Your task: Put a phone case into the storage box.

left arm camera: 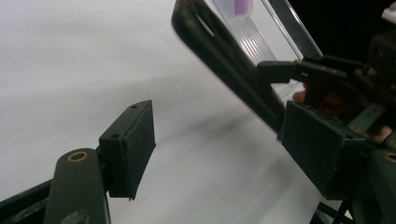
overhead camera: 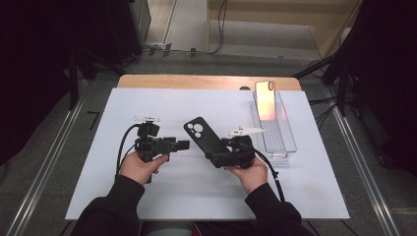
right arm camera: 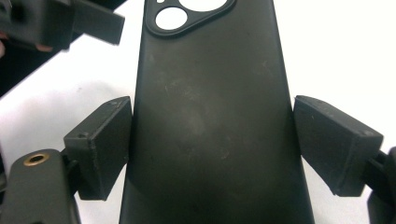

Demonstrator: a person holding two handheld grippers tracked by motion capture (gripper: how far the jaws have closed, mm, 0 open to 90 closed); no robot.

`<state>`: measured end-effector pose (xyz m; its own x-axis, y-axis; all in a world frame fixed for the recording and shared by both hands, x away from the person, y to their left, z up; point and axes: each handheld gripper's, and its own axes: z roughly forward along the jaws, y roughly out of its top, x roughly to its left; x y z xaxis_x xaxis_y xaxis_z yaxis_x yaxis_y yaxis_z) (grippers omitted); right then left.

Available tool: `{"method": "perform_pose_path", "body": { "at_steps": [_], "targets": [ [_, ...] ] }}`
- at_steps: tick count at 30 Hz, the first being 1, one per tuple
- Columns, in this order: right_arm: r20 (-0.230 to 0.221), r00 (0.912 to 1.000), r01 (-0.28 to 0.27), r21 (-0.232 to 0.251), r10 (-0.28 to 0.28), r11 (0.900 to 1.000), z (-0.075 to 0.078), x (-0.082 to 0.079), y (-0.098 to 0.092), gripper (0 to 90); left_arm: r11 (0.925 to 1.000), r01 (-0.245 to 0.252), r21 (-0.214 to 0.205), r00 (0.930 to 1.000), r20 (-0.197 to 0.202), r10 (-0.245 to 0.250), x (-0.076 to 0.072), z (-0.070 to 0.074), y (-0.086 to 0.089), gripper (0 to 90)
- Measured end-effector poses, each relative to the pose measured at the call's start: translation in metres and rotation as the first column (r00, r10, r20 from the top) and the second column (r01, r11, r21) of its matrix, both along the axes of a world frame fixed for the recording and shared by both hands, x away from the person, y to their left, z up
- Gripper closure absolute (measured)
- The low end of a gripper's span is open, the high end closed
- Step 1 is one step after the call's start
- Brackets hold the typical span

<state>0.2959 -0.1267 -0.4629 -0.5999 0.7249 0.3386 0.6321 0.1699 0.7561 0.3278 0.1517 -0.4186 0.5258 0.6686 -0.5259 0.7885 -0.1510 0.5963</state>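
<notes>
The right gripper pinches the black phone case across its width, holding it above the white table, probably so the other tool can reach its free end. The left gripper has its jaws spread, beside the case. A phone stands in the clear tray.

Nothing for you to read here: no lettering, label, brand mark or number shows on the black phone case, on the phone in the clear tray, or on the white table sheet.
</notes>
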Motion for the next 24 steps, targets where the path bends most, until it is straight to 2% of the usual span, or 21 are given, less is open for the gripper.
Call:
{"method": "perform_pose_path", "body": {
  "at_steps": [3, 8, 11, 19, 22, 24],
  "targets": [
    [0.004, 0.9999, 0.012, -0.001, -0.012, 0.9999, -0.002, 0.0, 0.005, 13.7, 0.9998, -0.017, -0.008, 0.9998, 0.003, 0.017, 0.004, 0.002, -0.004, 25.8],
    [-0.017, 0.9992, 0.037, 0.044, -0.037, 0.9983, -0.005, -0.001, 0.011, 13.7, 0.9988, -0.048, 0.005, 0.9988, 0.002, 0.048, 0.012, 0.003, -0.011, 25.8],
    [-0.028, 0.9985, 0.048, 0.059, -0.046, 0.9971, -0.008, -0.002, 0.016, 13.6, 0.9971, -0.073, -0.019, 0.9972, -0.019, 0.073, 0.02, 0.002, -0.014, 27.1],
    [-0.016, 0.996, 0.09, 0.131, -0.088, 0.9873, -0.012, -0.006, 0.023, 13.7, 0.9929, -0.119, 0.0, 0.9929, -0.009, 0.119, 0.031, 0.002, -0.02, 30.9],
    [-0.018, 0.9944, 0.105, 0.156, -0.104, 0.9822, -0.013, -0.008, 0.024, 13.7, 0.9911, -0.132, -0.012, 0.991, -0.02, 0.132, 0.033, 0.0, -0.022, 32.4],
    [-0.018, 0.9936, 0.113, 0.169, -0.111, 0.9791, -0.013, -0.009, 0.025, 13.7, 0.9908, -0.135, -0.014, 0.9909, -0.007, 0.135, 0.033, -0.001, -0.023, 36.7]
  ]
}}
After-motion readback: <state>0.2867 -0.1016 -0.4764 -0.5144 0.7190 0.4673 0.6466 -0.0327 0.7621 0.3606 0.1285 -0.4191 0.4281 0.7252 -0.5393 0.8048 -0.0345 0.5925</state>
